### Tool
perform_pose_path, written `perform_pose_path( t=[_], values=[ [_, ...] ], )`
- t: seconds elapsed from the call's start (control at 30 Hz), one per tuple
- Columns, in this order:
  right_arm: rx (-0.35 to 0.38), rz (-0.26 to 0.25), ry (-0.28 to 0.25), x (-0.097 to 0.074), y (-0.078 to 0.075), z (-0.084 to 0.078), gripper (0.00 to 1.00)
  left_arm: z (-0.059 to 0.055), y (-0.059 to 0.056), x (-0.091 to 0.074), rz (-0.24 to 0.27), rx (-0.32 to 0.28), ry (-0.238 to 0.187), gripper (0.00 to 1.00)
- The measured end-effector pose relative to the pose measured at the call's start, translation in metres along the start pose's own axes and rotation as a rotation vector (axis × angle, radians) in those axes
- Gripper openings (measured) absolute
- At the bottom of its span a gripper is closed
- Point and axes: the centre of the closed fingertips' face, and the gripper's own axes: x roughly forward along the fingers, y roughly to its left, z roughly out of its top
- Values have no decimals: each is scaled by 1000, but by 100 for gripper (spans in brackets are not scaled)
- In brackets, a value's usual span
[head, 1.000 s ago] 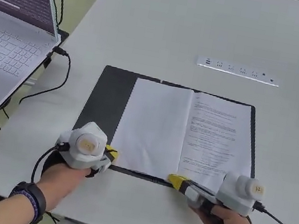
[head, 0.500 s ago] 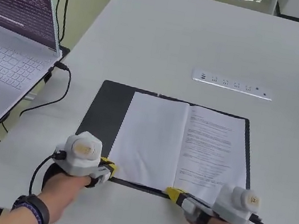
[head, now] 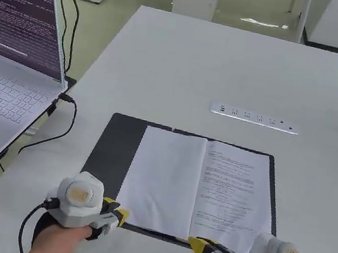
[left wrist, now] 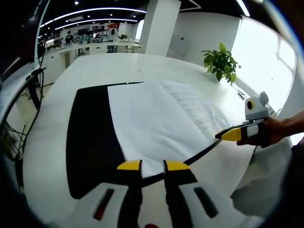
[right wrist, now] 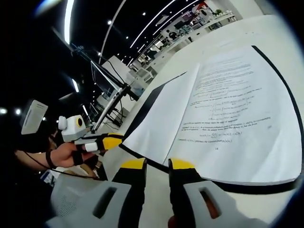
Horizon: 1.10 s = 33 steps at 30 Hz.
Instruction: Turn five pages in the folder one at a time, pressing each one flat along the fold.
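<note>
The folder (head: 114, 150) is lying open and flat on the white table (head: 232, 65), close to its near edge, with black cover showing at the left. Inside, a blank white page (head: 163, 178) is lying left of the fold and a printed page (head: 233, 190) right of it. The left gripper (head: 116, 211) is pointing at the folder's near edge, jaws slightly apart on nothing. The right gripper (head: 197, 244) is doing likewise below the printed page. A laptop (head: 8, 72) is standing open at the left.
</note>
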Motion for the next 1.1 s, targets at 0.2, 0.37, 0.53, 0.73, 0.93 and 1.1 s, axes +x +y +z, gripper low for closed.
perform_pose_path(
  t=[0.2, 0.37, 0.53, 0.73, 0.93, 1.1],
  values=[
    [-35, -16, -27, -13, -3, 13, 22, 12, -6, -9, -1, 29, -18, 18],
    [-58, -19, -44, -24, -3, 19, 26, 22, -11, -17, -3, 68, -30, 20],
    [-92, -31, -43, -36, -4, 23, 28, 30, -12, -25, 3, 86, -46, 22],
    [-145, -45, -54, -49, -2, 36, 32, 41, -16, -34, 10, 110, -63, 25],
    [-202, -53, -71, -63, 0, 46, 37, 49, -18, -45, 9, 114, -91, 28],
    [-243, -79, -78, -77, 1, 52, 41, 58, -16, -58, 21, 132, -113, 30]
  ],
)
